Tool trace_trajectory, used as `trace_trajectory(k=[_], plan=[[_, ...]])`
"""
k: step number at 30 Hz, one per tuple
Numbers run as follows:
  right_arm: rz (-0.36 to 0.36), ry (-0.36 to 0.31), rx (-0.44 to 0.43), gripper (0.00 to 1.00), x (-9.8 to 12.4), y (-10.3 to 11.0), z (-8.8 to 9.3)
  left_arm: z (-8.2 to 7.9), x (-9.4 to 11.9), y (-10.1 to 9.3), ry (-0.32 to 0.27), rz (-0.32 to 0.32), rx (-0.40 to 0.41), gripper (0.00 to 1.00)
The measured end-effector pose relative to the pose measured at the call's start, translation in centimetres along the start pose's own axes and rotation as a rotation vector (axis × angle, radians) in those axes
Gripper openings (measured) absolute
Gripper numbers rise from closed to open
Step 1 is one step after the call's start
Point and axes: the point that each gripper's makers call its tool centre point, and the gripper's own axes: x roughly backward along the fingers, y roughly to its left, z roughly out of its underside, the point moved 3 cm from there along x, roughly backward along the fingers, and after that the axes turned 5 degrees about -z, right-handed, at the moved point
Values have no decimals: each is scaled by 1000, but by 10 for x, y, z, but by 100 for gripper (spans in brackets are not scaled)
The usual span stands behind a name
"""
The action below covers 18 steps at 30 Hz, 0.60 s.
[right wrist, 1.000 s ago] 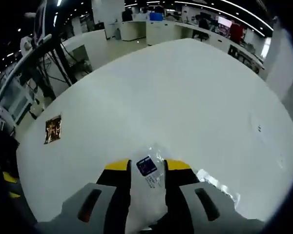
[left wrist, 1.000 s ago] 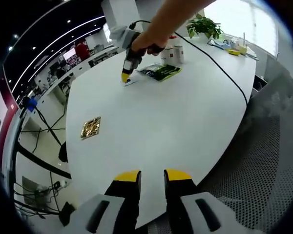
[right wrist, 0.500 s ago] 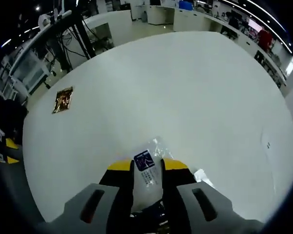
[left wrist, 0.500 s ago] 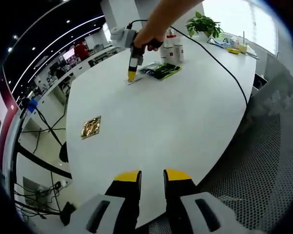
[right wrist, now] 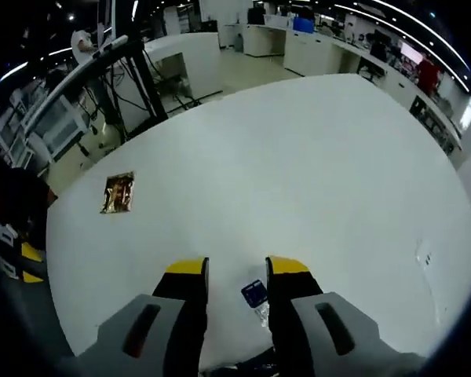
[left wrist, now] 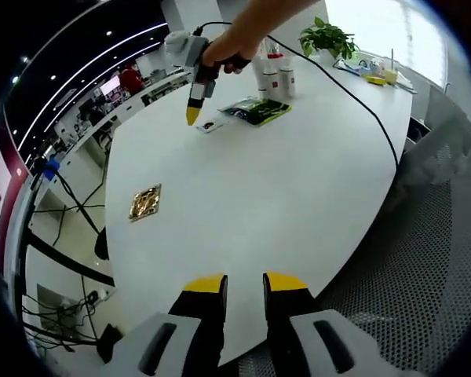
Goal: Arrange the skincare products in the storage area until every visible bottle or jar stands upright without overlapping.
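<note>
Skincare bottles [left wrist: 276, 77], white with dark caps, stand upright in a small cluster at the upper middle of the left gripper view, on the far part of the white table [left wrist: 259, 196]. Just below them we see a green-and-black packet [left wrist: 259, 114] lying flat, and left of it a small clear sachet [left wrist: 210, 124] with a blue label. Our right gripper [left wrist: 192, 116], held in a hand [left wrist: 224, 59], hangs above that sachet without touching it; its yellow tips look close together there. In the right gripper view the right gripper's [right wrist: 231, 271] jaws stand apart with nothing between them, and the sachet [right wrist: 256, 297] lies on the table beneath them. Our left gripper [left wrist: 243, 284] sits at the lower middle over the table's near edge, jaws parted and empty. A gold foil packet [left wrist: 144, 204] lies alone at left.
</note>
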Motion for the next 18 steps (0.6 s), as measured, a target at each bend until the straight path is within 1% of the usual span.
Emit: trace_trajectory(k=[2, 3, 4, 6, 7, 8, 9, 11, 13, 15, 16, 18], plan=[[-38, -8, 15, 30, -10, 19, -13, 0, 0, 0, 2, -1, 2, 19], [-46, -12, 24, 32, -13, 31, -16, 1, 0, 0, 3, -1, 4, 19], [-69, -10, 36, 34, -20, 44, -22, 0, 0, 1, 1, -2, 6, 19], [-96, -7, 41, 35, -31, 56, -30, 0, 0, 1, -1, -5, 8, 19], [-110, -4, 46, 36, -38, 68, -35, 0, -1, 1, -3, -5, 11, 19], [-117, -4, 43, 36, -42, 74, -38, 0, 0, 2, -4, -6, 13, 19], [-136, 0, 36, 38, -47, 92, -38, -1, 0, 2, -7, -7, 17, 19], [-152, 13, 23, 40, -58, 106, -42, -2, 1, 3, -15, -11, 23, 19], [-161, 32, 11, 43, -68, 115, -44, -2, 1, 3, -14, -10, 25, 19], [-164, 66, -4, 45, -77, 127, -44, -2, 0, 3, -14, -10, 21, 19], [-166, 69, -4, 46, -79, 129, -44, -2, 0, 3, -15, -11, 22, 19], [-154, 113, 15, 49, -90, 139, -41, -2, 0, 4, -14, -13, 25, 19]])
